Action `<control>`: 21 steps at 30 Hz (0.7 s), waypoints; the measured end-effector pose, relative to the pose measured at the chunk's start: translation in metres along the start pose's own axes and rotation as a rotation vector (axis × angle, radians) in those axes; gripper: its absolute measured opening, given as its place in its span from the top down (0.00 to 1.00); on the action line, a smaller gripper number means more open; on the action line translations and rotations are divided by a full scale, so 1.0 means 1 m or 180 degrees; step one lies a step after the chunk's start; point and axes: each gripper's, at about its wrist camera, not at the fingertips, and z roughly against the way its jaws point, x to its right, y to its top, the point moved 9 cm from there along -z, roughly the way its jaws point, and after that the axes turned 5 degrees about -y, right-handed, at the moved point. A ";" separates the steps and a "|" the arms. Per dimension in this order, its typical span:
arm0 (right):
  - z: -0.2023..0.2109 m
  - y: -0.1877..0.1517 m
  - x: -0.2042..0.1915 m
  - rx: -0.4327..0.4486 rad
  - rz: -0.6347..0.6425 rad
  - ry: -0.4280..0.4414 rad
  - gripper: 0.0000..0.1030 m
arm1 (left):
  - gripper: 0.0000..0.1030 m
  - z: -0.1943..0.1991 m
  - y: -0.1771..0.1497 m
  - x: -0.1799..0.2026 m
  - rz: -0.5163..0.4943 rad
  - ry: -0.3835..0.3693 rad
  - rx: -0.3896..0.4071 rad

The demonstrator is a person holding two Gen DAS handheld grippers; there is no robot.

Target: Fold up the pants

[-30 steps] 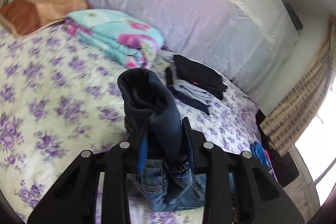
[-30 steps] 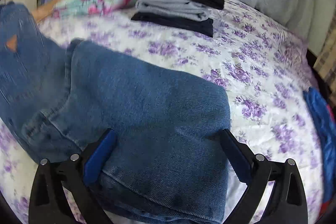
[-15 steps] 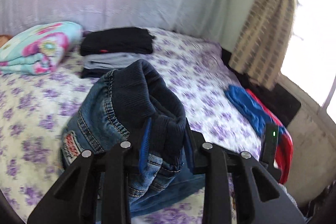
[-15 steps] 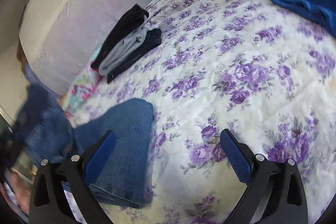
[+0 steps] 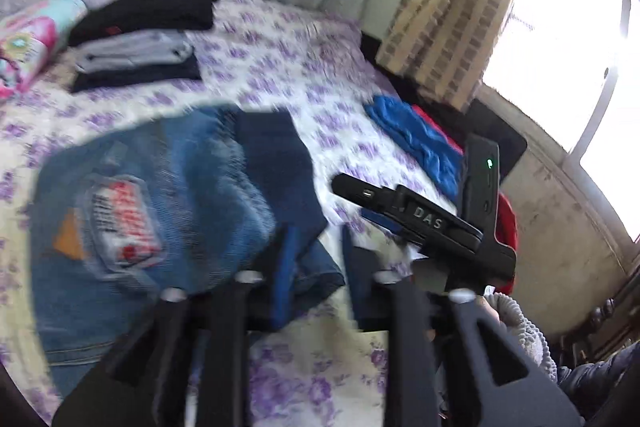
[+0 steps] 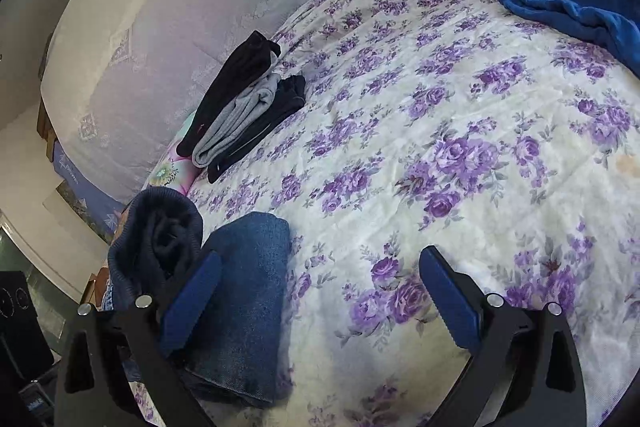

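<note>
Left wrist: left gripper [image 5: 316,247] jaws opening, folded jeans [image 5: 160,211] at 9 o'clock on bedspread [image 5: 304,75]; right gripper [image 6: 320,291] spread wide, empty

Floral bed [image 6: 460,131], bright curtained window [image 5: 560,27]

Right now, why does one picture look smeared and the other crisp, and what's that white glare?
Left wrist view: motion blur smears the jeans and bedspread, and the window is blown out white. Right wrist view: sharp, evenly lit, though the fisheye bends the bed into a curve.
</note>
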 end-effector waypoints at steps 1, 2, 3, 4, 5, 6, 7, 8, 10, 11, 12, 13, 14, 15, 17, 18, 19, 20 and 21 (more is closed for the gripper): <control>0.008 0.009 -0.009 0.0122 0.0107 -0.0025 0.04 | 0.59 0.012 0.002 -0.002 -0.0005 0.0006 0.0072; 0.011 0.015 -0.020 0.0166 0.0261 -0.0039 0.04 | 0.36 0.022 0.005 -0.008 -0.0024 0.0132 0.0147; 0.013 0.020 -0.035 0.0162 0.0455 -0.0037 0.04 | 0.19 0.039 0.011 -0.017 -0.0049 0.0397 0.0325; 0.013 0.023 -0.055 0.0147 0.0684 -0.0003 0.04 | 0.17 0.050 0.016 -0.021 -0.0057 0.0533 0.0491; 0.013 0.025 -0.075 0.0152 0.0873 0.0041 0.04 | 0.17 0.060 0.020 -0.024 -0.0063 0.0571 0.0601; 0.013 0.026 -0.088 0.0165 0.0983 0.0059 0.04 | 0.16 0.066 0.023 -0.025 -0.0065 0.0557 0.0625; 0.011 0.027 -0.103 0.0189 0.1130 0.0036 0.04 | 0.16 0.068 0.025 -0.028 -0.0076 0.0633 0.0615; 0.006 0.028 -0.114 0.0199 0.1253 -0.0037 0.04 | 0.15 0.068 0.025 -0.032 -0.0098 0.0757 0.0596; -0.007 0.025 -0.126 0.0195 0.1466 -0.0202 0.04 | 0.15 0.060 0.022 -0.049 -0.0190 0.1106 0.0504; -0.017 0.024 -0.124 0.0197 0.1550 -0.0351 0.04 | 0.15 0.054 0.017 -0.063 -0.0186 0.1286 0.0440; -0.030 0.020 -0.117 0.0157 0.1674 -0.0584 0.04 | 0.14 0.042 0.007 -0.083 -0.0150 0.1500 0.0257; -0.045 0.011 -0.106 0.0035 0.1761 -0.0747 0.04 | 0.14 0.023 -0.010 -0.100 -0.0097 0.1553 -0.0071; -0.059 0.000 -0.090 -0.0148 0.1733 -0.0776 0.04 | 0.11 0.011 -0.017 -0.106 -0.0133 0.1545 -0.0158; -0.065 -0.006 -0.078 -0.0215 0.1580 -0.0662 0.03 | 0.08 0.003 -0.025 -0.109 -0.0337 0.1694 -0.0104; -0.070 -0.005 -0.063 -0.0430 0.1198 -0.0373 0.03 | 0.08 -0.002 -0.031 -0.103 -0.0588 0.1895 -0.0031; -0.068 -0.004 -0.063 -0.0477 0.1131 -0.0329 0.03 | 0.08 -0.002 -0.029 -0.103 -0.0586 0.1898 -0.0035; -0.063 -0.002 -0.065 -0.0439 0.1106 -0.0317 0.03 | 0.08 -0.001 -0.028 -0.105 -0.0516 0.1833 -0.0038; -0.054 0.000 -0.069 -0.0330 0.1103 -0.0343 0.04 | 0.08 0.004 -0.026 -0.108 -0.0381 0.1706 0.0001; -0.044 0.001 -0.074 -0.0215 0.1128 -0.0357 0.04 | 0.09 0.012 -0.023 -0.111 -0.0218 0.1561 0.0076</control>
